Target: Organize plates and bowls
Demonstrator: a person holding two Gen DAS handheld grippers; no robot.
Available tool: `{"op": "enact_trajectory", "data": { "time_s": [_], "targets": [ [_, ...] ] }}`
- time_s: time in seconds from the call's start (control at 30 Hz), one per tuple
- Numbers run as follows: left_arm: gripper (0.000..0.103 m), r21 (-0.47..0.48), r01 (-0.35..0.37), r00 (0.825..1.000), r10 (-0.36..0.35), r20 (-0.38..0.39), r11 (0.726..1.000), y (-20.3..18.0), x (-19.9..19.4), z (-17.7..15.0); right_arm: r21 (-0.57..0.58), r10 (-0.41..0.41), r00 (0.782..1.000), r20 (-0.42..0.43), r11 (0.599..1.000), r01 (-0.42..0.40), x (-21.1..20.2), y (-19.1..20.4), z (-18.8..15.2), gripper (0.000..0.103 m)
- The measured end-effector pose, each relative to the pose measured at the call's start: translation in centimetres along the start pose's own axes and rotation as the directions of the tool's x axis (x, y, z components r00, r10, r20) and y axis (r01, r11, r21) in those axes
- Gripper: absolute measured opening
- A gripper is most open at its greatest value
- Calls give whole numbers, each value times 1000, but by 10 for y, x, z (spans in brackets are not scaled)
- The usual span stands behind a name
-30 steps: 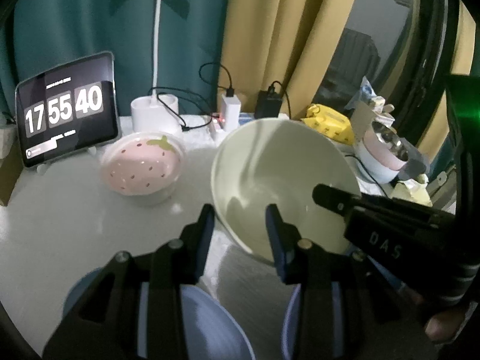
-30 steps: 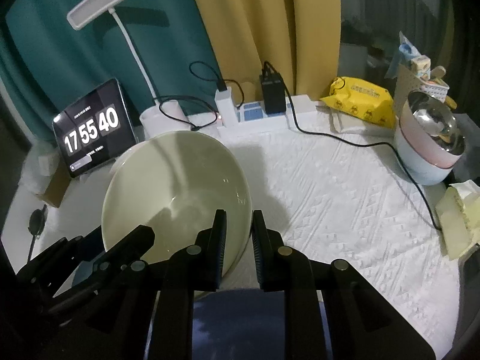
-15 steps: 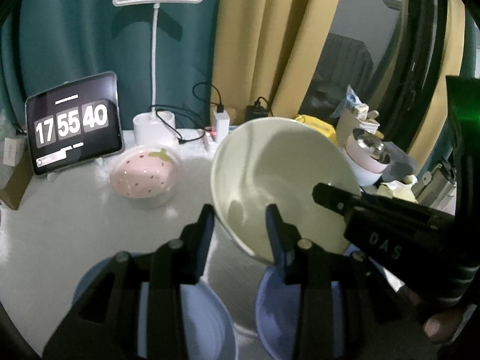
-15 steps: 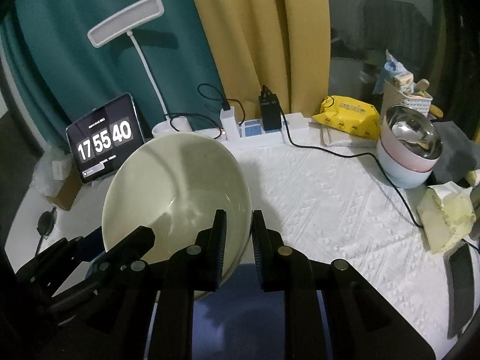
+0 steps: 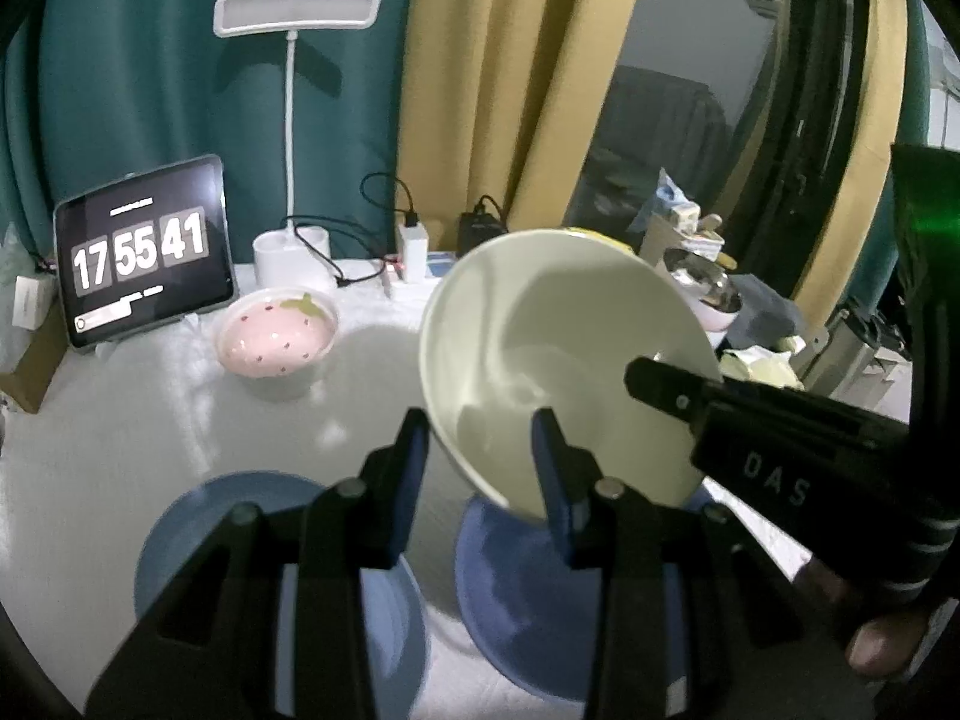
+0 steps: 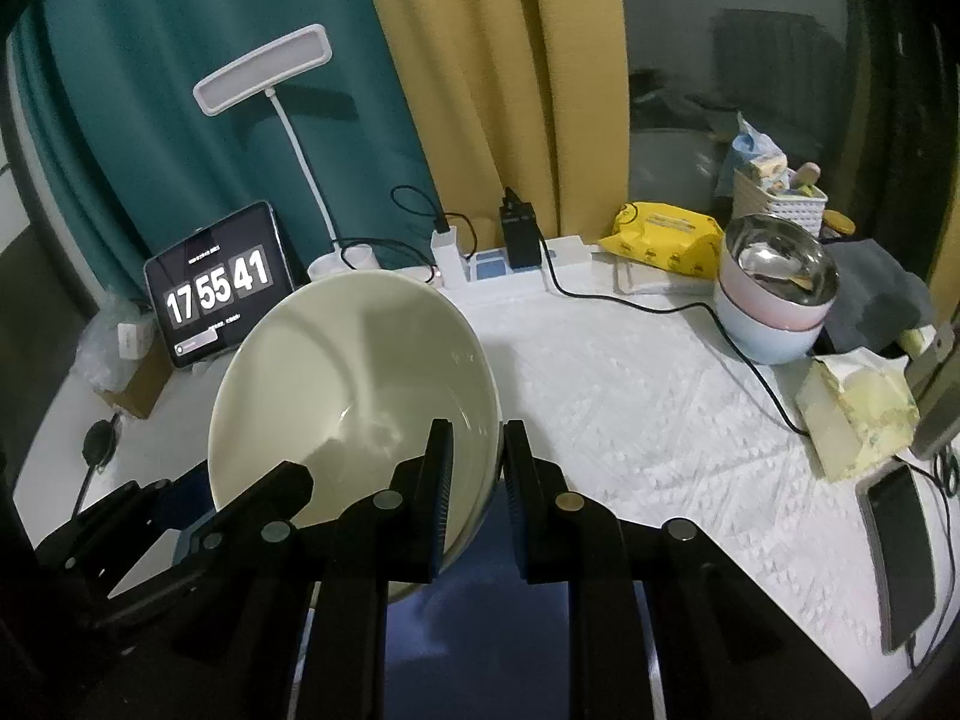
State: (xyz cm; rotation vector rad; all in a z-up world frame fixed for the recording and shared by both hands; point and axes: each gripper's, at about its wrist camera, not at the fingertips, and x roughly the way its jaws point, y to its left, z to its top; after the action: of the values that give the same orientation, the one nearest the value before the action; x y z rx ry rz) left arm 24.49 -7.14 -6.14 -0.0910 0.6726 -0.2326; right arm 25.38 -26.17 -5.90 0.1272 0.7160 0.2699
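The right tongs (image 6: 474,480) are clamped on the near rim of the cream bowl (image 6: 354,396), which hangs tilted above the surface (image 6: 630,420). The left tongs (image 5: 480,450) straddle the bowl's other rim; whether the pads press on it I cannot tell. Two blue plates (image 5: 528,594) lie at the near edge, and a pink strawberry bowl (image 5: 277,342) sits toward the back. A tablet clock (image 5: 141,249) at the back left corner reads "17 55 41" (the right tool's housing bears "DAS").
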Motion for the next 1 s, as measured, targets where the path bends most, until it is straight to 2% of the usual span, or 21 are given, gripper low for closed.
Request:
{"op": "enact_trajectory", "data": {
  "time_s": [0.37, 0.73, 1.0],
  "targets": [
    [36, 18, 18, 1000, -17, -23, 1000, -15, -10, -22, 18, -12, 1000, -3, 1000, 12, -19, -9, -22, 18],
    [36, 30, 30, 997, -28, -74, 999, -26, -7, -45, 51, -24, 999, -45, 998, 26, -20, -21, -51, 18],
    [36, 38, 14, 992, -9, -128, 999, -32, 4, -59, 72, -30, 995, -97, 997, 37, -11, -30, -68, 18]
  ]
}}
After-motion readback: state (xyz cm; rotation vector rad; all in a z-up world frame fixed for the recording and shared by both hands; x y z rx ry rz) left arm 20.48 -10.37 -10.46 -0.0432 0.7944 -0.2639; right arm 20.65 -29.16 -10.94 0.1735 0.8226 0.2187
